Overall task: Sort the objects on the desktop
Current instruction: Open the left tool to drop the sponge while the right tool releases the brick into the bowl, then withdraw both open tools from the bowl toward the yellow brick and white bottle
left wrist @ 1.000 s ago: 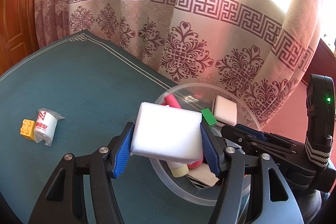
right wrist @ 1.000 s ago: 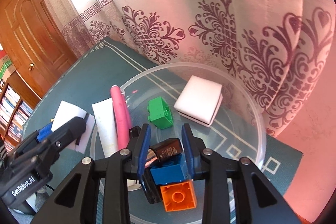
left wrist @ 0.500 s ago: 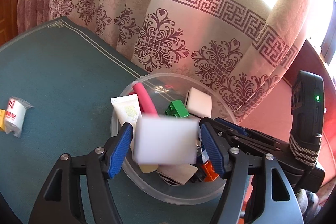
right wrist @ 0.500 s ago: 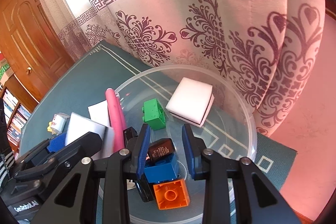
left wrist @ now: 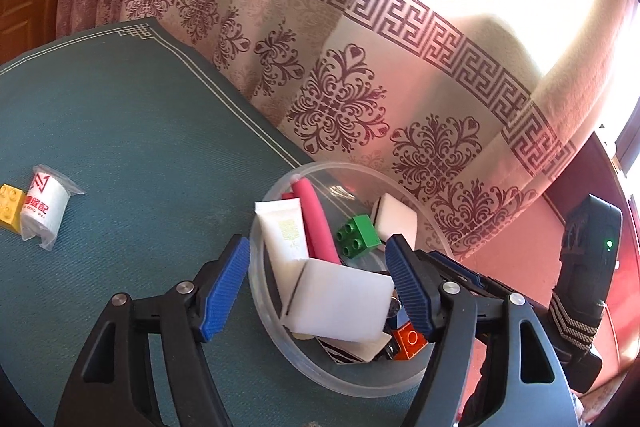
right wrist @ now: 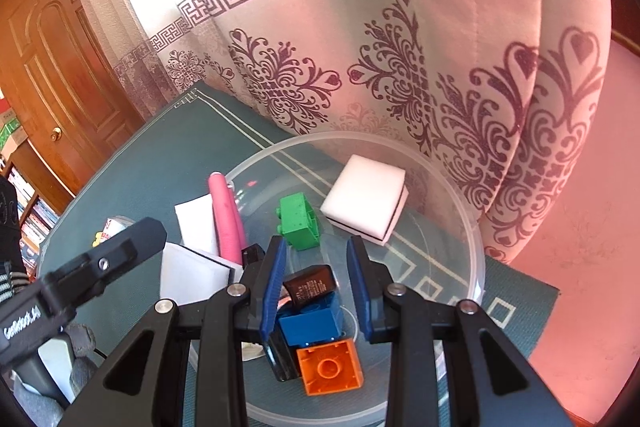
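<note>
left gripper point(left wrist: 318, 283) spread wide, gripping nothing | white sponge block point(left wrist: 340, 301) lies between and below its blue pads, inside clear bowl point(left wrist: 352, 383) | right gripper point(right wrist: 316, 283) parted over blue brick point(right wrist: 310, 323), brown capacitor point(right wrist: 310, 285) | yellow brick point(left wrist: 9, 203), wrapped roll point(left wrist: 42, 209) well left on table

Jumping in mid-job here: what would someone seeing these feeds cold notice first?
The clear round plastic bowl by the curtain, crammed with a pink foam stick, a green toy brick, an orange toy brick and a white sponge block lying loose between the open left gripper fingers. Out on the teal tablecloth, a wrapped white roll touches a yellow toy brick.
</note>
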The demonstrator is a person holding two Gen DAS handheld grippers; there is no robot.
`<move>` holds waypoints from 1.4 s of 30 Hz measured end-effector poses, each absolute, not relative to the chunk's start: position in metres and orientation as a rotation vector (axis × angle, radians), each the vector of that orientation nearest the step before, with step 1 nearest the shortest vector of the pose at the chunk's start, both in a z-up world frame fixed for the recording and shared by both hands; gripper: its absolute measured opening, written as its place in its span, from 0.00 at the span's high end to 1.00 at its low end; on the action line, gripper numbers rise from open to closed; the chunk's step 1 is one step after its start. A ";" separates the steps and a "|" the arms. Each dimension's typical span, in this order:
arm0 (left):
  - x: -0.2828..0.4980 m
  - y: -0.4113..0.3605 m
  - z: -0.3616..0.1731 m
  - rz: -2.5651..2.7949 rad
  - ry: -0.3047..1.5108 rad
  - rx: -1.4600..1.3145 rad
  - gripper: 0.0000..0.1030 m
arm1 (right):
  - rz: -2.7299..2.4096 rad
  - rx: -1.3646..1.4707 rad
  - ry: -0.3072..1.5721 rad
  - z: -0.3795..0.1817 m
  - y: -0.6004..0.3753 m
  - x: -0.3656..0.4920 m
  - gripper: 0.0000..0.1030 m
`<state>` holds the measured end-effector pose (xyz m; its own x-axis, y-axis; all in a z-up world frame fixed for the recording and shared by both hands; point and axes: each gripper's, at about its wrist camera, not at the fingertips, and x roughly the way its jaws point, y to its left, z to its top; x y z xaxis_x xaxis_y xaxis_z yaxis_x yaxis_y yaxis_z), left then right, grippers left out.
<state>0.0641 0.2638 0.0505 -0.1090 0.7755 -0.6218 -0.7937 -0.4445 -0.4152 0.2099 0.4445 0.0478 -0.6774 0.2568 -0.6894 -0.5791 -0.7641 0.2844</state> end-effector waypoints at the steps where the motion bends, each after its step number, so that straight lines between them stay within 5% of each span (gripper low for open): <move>1: 0.062 0.263 0.050 1.788 0.025 -0.982 0.29 | 2.421 -0.886 0.676 0.049 0.443 0.209 0.66; 42: -0.011 0.200 0.067 2.199 0.030 -0.937 0.29 | 2.668 -0.878 0.510 0.076 0.357 0.142 0.45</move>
